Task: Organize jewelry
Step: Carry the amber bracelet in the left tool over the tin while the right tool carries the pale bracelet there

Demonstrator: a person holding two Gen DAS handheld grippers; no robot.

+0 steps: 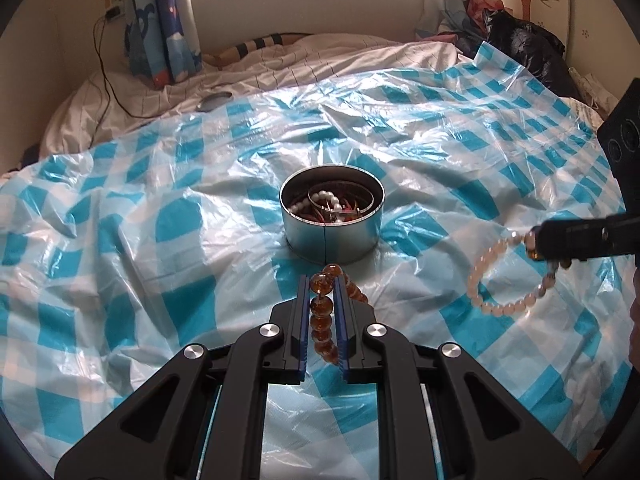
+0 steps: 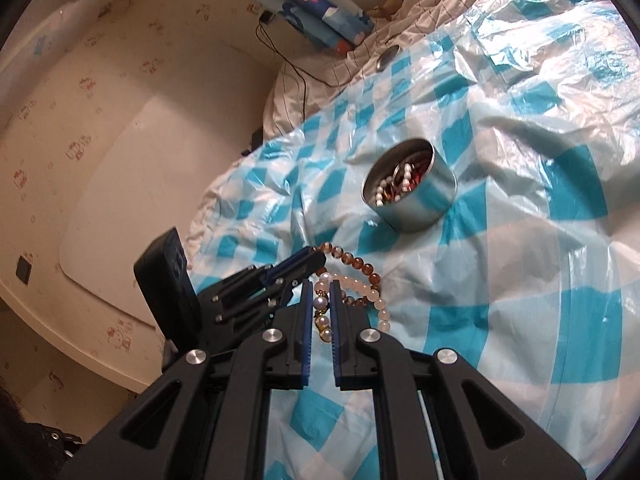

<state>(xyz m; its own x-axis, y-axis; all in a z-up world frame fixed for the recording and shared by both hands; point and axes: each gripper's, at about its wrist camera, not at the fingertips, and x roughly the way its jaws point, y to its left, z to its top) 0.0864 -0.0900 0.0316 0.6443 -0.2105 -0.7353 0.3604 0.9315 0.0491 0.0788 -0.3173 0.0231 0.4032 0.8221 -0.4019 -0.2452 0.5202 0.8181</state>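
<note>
A round metal tin (image 1: 332,216) sits on the blue checked plastic sheet (image 1: 160,220) and holds pearls and other jewelry. My left gripper (image 1: 323,286) is shut on an amber bead bracelet (image 1: 320,308), just short of the tin. My right gripper (image 2: 321,286) is shut on a pale pink bead bracelet (image 2: 370,290); it also shows at the right of the left wrist view (image 1: 500,276), hanging above the sheet. The tin (image 2: 410,196) lies ahead and right of the right gripper. The left gripper (image 2: 312,254) with amber beads (image 2: 352,260) shows just left of it.
The sheet covers a bed with a pale quilt (image 1: 260,68). A small round lid (image 1: 214,101) lies at the sheet's far edge. A black cable (image 1: 106,80) runs down the left wall. A black bag (image 1: 528,44) sits at the far right.
</note>
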